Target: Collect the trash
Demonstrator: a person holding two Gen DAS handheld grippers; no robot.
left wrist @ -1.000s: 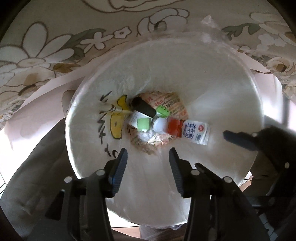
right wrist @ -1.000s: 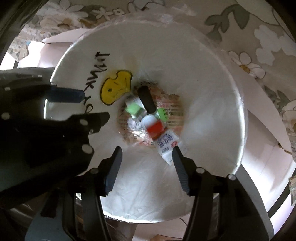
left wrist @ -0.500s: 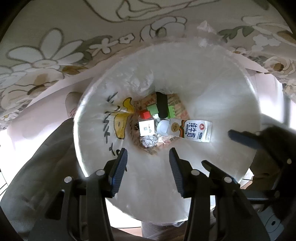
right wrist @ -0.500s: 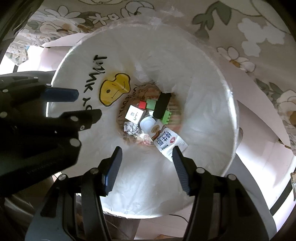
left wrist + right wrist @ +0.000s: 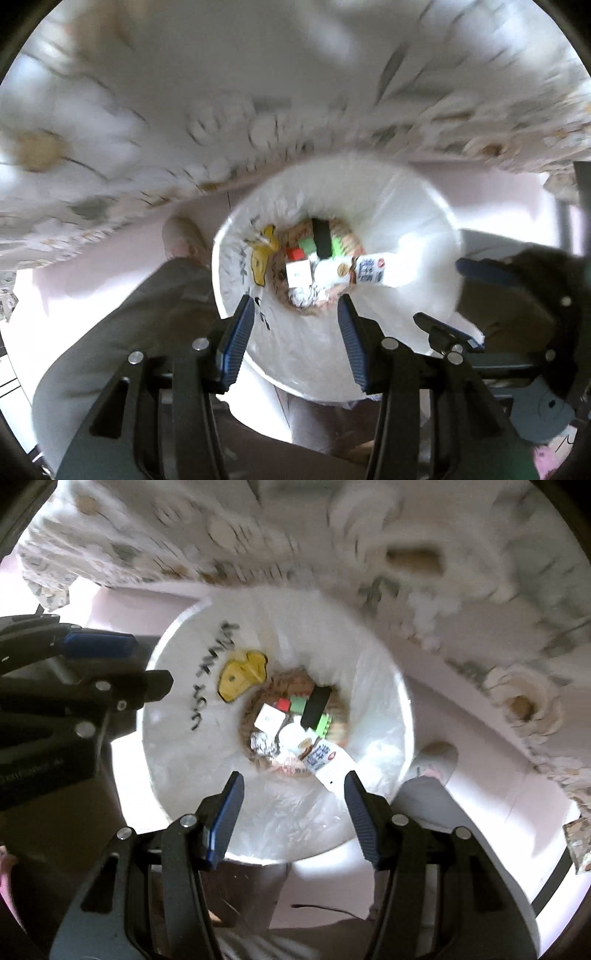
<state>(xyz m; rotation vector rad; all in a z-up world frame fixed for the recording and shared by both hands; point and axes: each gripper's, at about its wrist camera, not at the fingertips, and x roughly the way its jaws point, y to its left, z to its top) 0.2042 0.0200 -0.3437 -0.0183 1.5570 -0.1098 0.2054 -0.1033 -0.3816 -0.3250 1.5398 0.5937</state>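
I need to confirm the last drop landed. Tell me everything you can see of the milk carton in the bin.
The milk carton is a small white box with blue characters and a red logo. It lies on its side at the bottom of the white lined bin, leaning against the liner wall, touching a white cup. No gripper holds it.

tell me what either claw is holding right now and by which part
Nothing is held. The left claw and right claw are both open and empty above the white plastic-lined trash bin.

Ahead of both sets of jaws the bin [image 5: 177,746] mouth gapes wide and unblocked. Its bottom is crowded: carton [image 5: 325,762], black bar [image 5: 316,707], white box [image 5: 269,718], foil [image 5: 262,743]. The floral cloth [image 5: 110,147], blurred, seems to overhang the far rim.
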